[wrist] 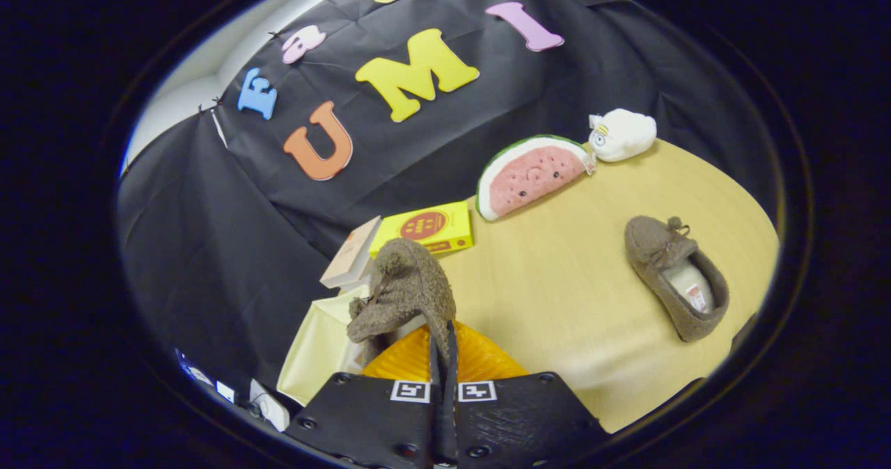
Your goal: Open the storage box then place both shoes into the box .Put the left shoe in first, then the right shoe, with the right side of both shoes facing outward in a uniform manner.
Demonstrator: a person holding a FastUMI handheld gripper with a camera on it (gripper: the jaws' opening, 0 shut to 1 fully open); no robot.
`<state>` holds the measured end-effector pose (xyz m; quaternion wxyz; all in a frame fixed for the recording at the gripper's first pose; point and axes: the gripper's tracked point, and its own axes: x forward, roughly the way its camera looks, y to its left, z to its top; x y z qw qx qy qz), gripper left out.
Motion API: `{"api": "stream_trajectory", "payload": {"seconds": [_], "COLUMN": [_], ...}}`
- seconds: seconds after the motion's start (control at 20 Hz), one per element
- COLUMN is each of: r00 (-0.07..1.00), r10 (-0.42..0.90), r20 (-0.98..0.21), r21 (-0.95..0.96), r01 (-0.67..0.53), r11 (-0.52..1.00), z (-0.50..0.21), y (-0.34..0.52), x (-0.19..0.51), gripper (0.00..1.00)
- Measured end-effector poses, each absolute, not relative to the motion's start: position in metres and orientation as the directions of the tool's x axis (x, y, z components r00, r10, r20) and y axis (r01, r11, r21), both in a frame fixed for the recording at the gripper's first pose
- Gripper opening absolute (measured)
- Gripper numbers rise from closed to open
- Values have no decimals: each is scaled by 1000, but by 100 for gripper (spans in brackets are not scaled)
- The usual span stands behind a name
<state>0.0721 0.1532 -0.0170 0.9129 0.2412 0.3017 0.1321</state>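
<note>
My gripper (443,344) is clamped on the rim of a brown fuzzy slipper (407,291), both fingers pressed nearly together with the edge of the shoe pinched between them. This slipper hangs tilted off the fingertips, toe pointing away from me, its small bow showing on the left side. Right under it sits the pale cream storage box (317,347), near the left edge of the wooden table (571,302); I cannot tell how far its lid is open.

The 2nd brown slipper (676,277) lies well apart to the right on the table, toe toward the far side, opening facing up with a label inside.

Beyond my fingers a yellow box (426,229) lies flat, with a tan book (351,253) leaning just beside it on the left. Farther back rest a watermelon-slice plush (530,173) and, touching its right tip, a white plush toy (621,135), both against the black cloth wall (209,246).
</note>
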Motion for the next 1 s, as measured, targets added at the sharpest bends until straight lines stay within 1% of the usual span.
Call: {"api": "stream_trajectory", "payload": {"seconds": [0.25, 0.35, 0.6, 0.85, 1.0], "r00": [801, 793, 811, 831, 822], "r10": [415, 419, 376, 310, 293], "r20": [-433, -441, -449, -462, -489], "r21": [551, 565, 574, 571, 581], "r01": [-129, -118, -61, 11, 57], "r11": [825, 817, 816, 821, 812], "z": [35, 33, 12, -23, -50], "y": [224, 254, 312, 342, 361], "x": [72, 74, 77, 70, 64], "gripper": [0, 0, 0, 0, 0]}}
